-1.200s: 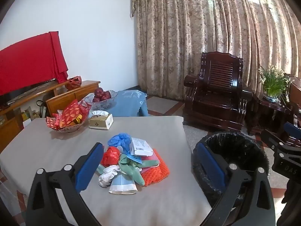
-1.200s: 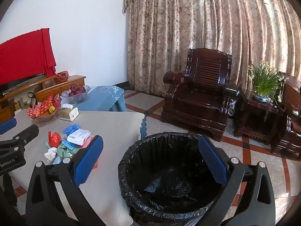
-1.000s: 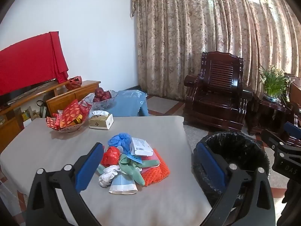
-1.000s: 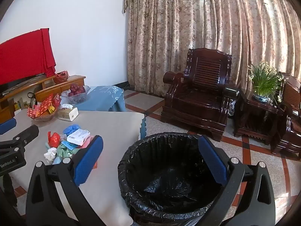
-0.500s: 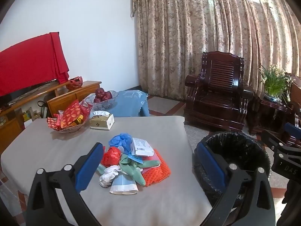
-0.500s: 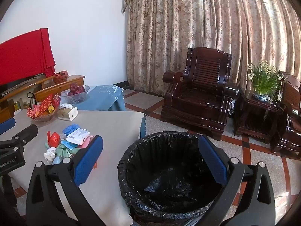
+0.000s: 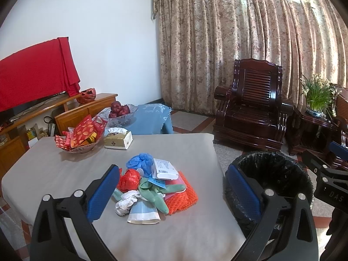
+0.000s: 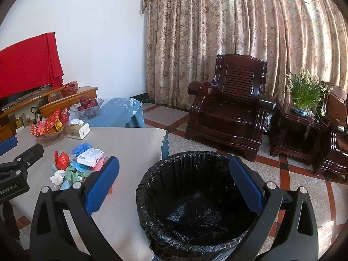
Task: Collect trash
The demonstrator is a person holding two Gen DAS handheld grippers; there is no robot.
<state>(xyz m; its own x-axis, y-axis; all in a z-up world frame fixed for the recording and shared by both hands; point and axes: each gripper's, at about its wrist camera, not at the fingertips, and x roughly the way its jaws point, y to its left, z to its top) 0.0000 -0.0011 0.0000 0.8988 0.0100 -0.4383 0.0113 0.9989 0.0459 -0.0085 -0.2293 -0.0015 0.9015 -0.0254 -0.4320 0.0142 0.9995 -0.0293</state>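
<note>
A pile of trash [image 7: 152,184] lies on the grey table [image 7: 54,174]: red wrapper, blue crumpled bag, white labelled packet, green glove, orange mesh, white tissue, paper cup. It also shows in the right wrist view [image 8: 76,165]. A bin with a black liner [image 8: 195,195] stands on the floor right of the table; it also shows in the left wrist view [image 7: 271,178]. My left gripper [image 7: 171,191] is open and empty, above the pile. My right gripper [image 8: 174,187] is open and empty, above the bin.
A bowl of red packets [image 7: 80,137] and a tissue box [image 7: 118,139] stand at the table's far side. A fruit bowl [image 7: 119,113] sits on a blue-clothed table behind. A dark wooden armchair [image 7: 252,108] and a plant [image 7: 317,95] stand beyond.
Both views have shifted very slightly; the grippers stay open and nothing on the table has moved.
</note>
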